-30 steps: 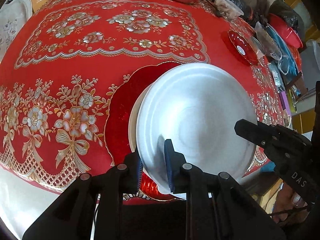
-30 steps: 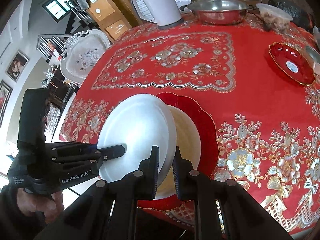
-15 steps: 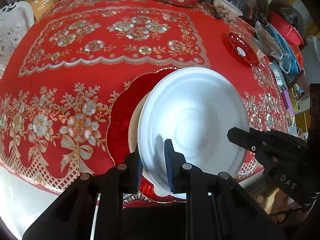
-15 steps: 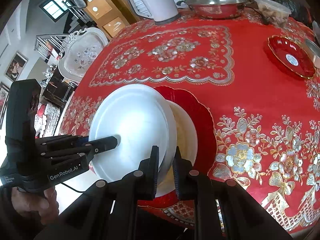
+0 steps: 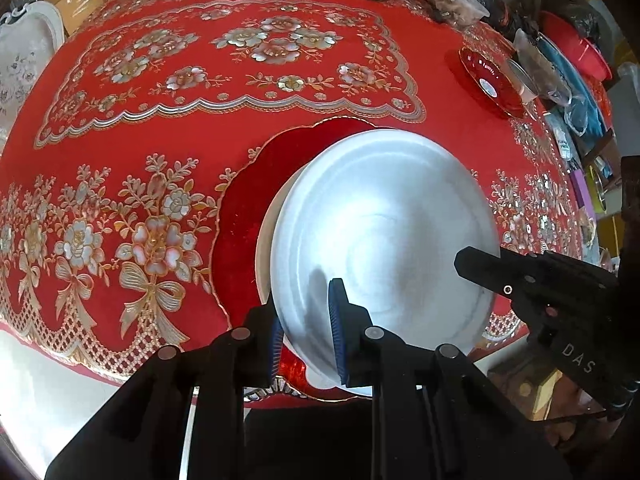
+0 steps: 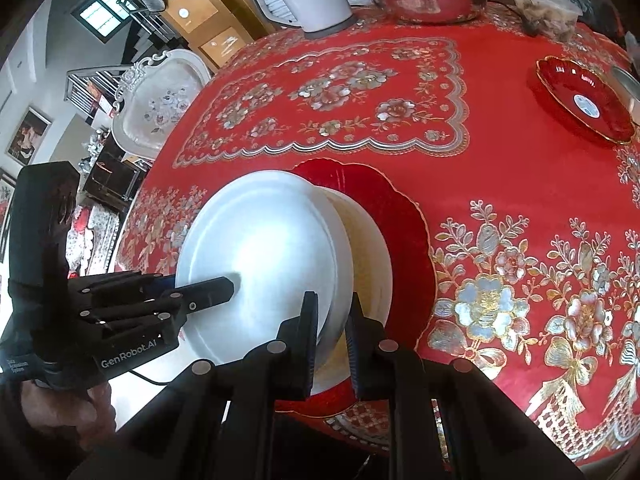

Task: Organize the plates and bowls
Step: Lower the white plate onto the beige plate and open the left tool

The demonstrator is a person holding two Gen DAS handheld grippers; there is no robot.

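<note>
The left gripper (image 5: 306, 322) pinches the near rim of a plain, glossy white plate (image 5: 384, 232), tilted above a cream plate (image 6: 366, 248) on a scalloped red plate (image 5: 240, 216). The right gripper (image 6: 332, 330) clamps the same white plate's opposite rim.

The left gripper (image 5: 306, 330) is pinched on the near edge of the white plate (image 5: 384, 236). The right gripper (image 6: 334, 330) is pinched on its other edge. A hand (image 6: 60, 412) holds the left gripper's handle
</note>
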